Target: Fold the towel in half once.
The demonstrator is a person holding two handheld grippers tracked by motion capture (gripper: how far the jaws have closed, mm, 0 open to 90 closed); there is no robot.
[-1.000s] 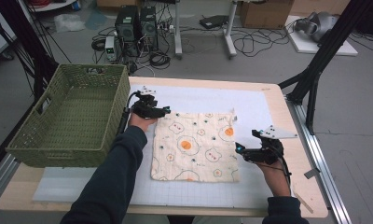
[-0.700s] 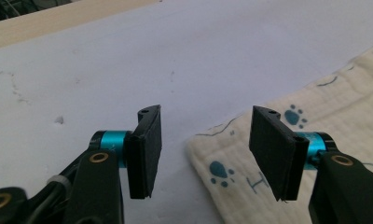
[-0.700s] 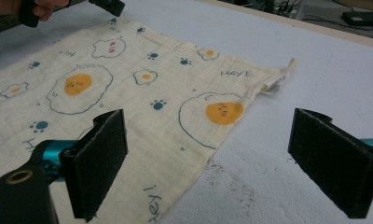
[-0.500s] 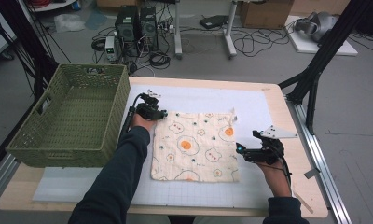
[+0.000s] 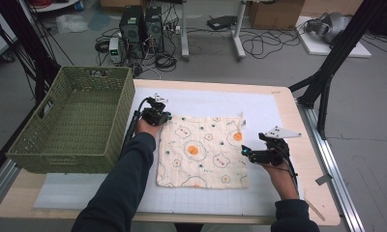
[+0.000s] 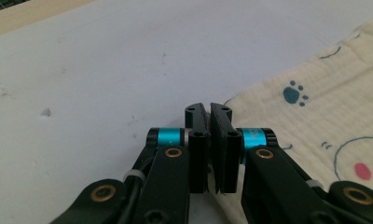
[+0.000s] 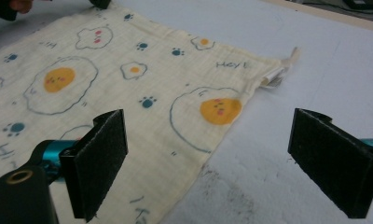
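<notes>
- High view puts the cream square cotton cloth printed with fried eggs and paw prints (image 5: 201, 151) flat at mid-frame on the white table mat (image 5: 278, 193).
- It looks light, soft and limp, likely to sag, so corners or edges are the best places to grip.
- Left gripper (image 6: 208, 109) has just been closing; its jaws now meet at the cloth's upper-left corner, though whether they catch fabric is unclear.
- Right gripper (image 7: 222, 163) stands spread over the right edge.
- Green woven plastic basket (image 5: 75, 121), left of frame, looks empty.
</notes>
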